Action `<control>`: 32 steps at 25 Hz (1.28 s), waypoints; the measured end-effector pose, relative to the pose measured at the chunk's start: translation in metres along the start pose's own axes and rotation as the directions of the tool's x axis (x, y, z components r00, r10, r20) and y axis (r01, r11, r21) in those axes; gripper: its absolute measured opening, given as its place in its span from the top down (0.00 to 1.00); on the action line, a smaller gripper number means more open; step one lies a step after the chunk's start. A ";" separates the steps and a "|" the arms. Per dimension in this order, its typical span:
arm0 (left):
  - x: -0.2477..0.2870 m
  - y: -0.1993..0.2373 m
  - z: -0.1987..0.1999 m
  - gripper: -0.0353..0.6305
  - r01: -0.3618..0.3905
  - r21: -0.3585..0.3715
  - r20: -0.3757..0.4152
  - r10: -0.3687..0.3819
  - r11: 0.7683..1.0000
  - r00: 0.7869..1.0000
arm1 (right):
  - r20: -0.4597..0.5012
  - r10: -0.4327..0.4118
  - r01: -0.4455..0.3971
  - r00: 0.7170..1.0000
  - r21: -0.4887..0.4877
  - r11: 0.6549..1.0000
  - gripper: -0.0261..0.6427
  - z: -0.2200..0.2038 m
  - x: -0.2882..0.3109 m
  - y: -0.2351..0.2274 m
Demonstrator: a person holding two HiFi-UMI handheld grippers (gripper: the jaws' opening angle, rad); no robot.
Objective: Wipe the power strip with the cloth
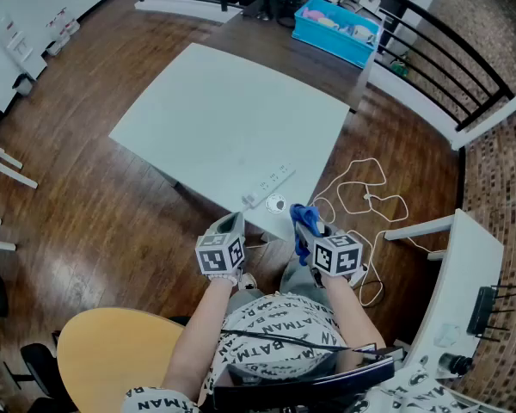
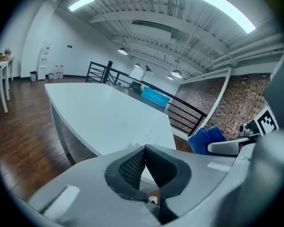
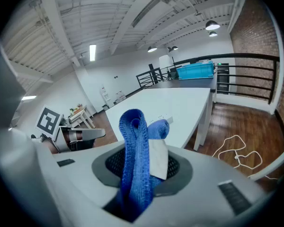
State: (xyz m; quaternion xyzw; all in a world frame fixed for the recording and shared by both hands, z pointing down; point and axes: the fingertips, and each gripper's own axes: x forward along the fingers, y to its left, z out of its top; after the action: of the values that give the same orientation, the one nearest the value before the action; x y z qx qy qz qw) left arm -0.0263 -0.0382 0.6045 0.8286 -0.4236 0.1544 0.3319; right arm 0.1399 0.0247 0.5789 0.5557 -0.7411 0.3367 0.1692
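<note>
The blue cloth (image 3: 132,141) is clamped between the fingers of the right gripper (image 3: 143,170). It is folded into an upright loop, with a white label showing on its right side. The fingers of the left gripper (image 2: 144,148) are pressed together tip to tip, and nothing is held between them. Both grippers are held side by side just off the near edge of the white table (image 1: 215,110), above the wooden floor (image 1: 103,222). The power strip (image 1: 268,185) lies flat on the table close to that near edge — just ahead of the grippers and touched by neither. A white cable (image 1: 365,198) is looped over the floor to the right, and a blue bin (image 1: 337,29) is seen beyond the table's far edge.
</note>
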 end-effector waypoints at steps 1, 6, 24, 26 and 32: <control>0.002 0.003 -0.002 0.95 -0.002 0.004 -0.006 0.002 1.000 1.000 | 0.000 0.000 0.000 1.000 -0.001 1.000 0.77 0.000 0.002 0.001; 0.014 0.018 -0.012 0.95 -0.023 0.012 -0.034 0.023 1.000 0.999 | -0.012 0.008 -0.009 1.000 -0.036 0.999 0.77 0.003 0.011 0.006; 0.065 0.036 -0.036 0.95 -0.104 -0.040 -0.097 0.100 0.994 0.990 | -0.137 0.127 -0.156 0.982 -0.229 0.961 0.77 0.045 0.082 0.014; 0.068 0.037 -0.036 0.95 -0.109 -0.042 -0.099 0.104 0.993 0.990 | -0.159 0.129 -0.169 0.979 -0.270 0.948 0.77 0.045 0.091 0.016; 0.071 0.035 -0.037 0.95 -0.120 -0.035 -0.104 0.116 0.992 0.988 | -0.238 0.164 -0.249 0.957 -0.388 0.887 0.77 0.038 0.130 0.049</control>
State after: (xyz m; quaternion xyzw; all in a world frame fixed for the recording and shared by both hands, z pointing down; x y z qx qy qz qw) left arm -0.0111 -0.0705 0.6845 0.7862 -0.4575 0.2069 0.3603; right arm 0.0567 -0.0862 0.6178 0.3885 -0.8300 0.2416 0.3190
